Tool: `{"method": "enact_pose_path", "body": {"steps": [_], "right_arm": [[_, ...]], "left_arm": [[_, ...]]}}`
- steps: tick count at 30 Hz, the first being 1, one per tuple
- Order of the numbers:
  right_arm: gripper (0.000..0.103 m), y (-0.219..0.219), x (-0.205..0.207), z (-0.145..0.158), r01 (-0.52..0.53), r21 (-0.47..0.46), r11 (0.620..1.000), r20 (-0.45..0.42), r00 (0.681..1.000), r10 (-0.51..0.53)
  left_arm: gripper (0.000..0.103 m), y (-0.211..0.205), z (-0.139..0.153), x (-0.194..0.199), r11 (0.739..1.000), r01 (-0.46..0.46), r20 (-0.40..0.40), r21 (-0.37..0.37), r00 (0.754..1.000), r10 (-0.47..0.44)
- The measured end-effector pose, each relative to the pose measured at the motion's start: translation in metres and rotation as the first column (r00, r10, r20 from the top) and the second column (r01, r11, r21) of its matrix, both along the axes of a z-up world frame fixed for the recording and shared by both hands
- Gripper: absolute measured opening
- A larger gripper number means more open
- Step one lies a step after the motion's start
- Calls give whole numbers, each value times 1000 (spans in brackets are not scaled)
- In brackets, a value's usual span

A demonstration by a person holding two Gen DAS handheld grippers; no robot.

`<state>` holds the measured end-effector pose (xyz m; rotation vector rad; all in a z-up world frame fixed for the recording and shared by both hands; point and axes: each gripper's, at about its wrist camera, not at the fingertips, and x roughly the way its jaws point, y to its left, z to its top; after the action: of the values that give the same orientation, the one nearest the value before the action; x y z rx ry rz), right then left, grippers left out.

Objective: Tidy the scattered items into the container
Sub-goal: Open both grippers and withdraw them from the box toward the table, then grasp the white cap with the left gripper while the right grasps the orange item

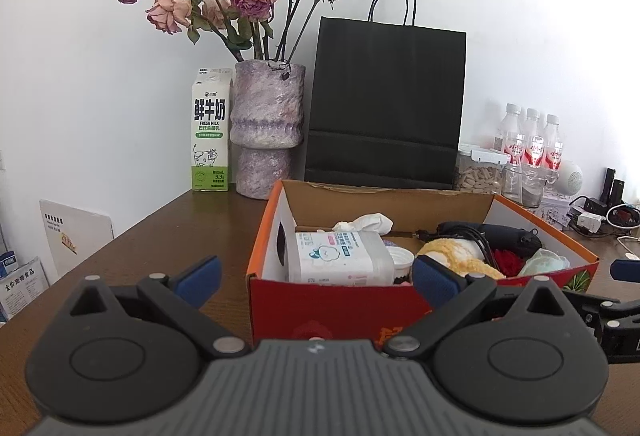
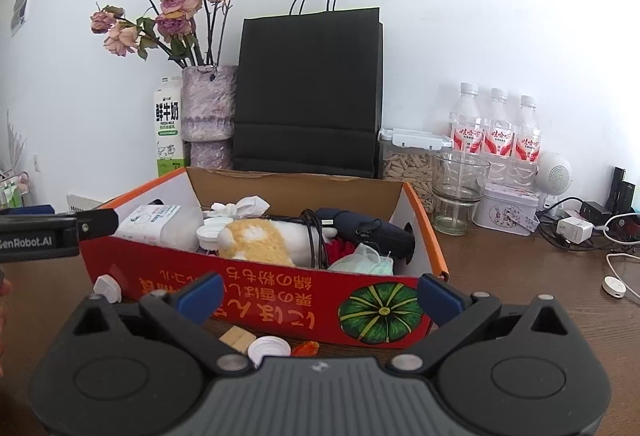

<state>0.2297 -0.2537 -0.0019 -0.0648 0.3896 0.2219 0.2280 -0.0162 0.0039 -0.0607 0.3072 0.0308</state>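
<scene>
**Brown wooden table, box part-filled**

The brown wooden table (image 1: pixel 168 236) carries the red-and-orange cardboard box (image 1: pixel 332 304). Left gripper (image 1: pixel 316 278) and right gripper (image 2: pixel 320 294): fingers spread, empty. Only the right wrist view shows a white plastic cap (image 2: pixel 269 349) and small wooden block (image 2: pixel 237 339) before the box.

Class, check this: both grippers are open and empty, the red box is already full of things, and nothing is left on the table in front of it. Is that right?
Not quite. Small things still lie on the table in front of the red box: a white cap, a small wooden block and an orange scrap, as the right wrist view shows. The rest holds: the left gripper and right gripper are open and empty.
</scene>
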Motion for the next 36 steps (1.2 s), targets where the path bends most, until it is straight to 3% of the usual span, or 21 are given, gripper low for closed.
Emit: {"method": "enact_pose_path", "body": {"steps": [8, 16, 24, 27, 31, 36], "right_arm": [[103, -5, -13, -15, -27, -40, 999, -125, 992, 22], [103, -14, -9, -26, -5, -27, 1000, -216, 976, -1], [71, -19, 13, -28, 17, 59, 998, -273, 962, 0], [66, -14, 21, -27, 15, 66, 998, -274, 962, 3], [50, -11, 27, -30, 7, 51, 999, -296, 955, 9], [48, -18, 28, -31, 44, 62, 997, -295, 955, -23]], "left_arm": [[103, 5, -10, -21, 1000, -10, -83, 25, 996, 12], [103, 6, -22, -16, 999, -7, -184, 44, 983, 15], [103, 7, -30, 13, 999, -19, -294, 50, 955, 33], [103, 10, -32, 22, 999, -25, -315, 24, 948, 31], [103, 12, -34, 25, 1000, -28, -329, 14, 944, 31], [103, 14, -34, 25, 999, -35, -325, 6, 945, 35]]}}
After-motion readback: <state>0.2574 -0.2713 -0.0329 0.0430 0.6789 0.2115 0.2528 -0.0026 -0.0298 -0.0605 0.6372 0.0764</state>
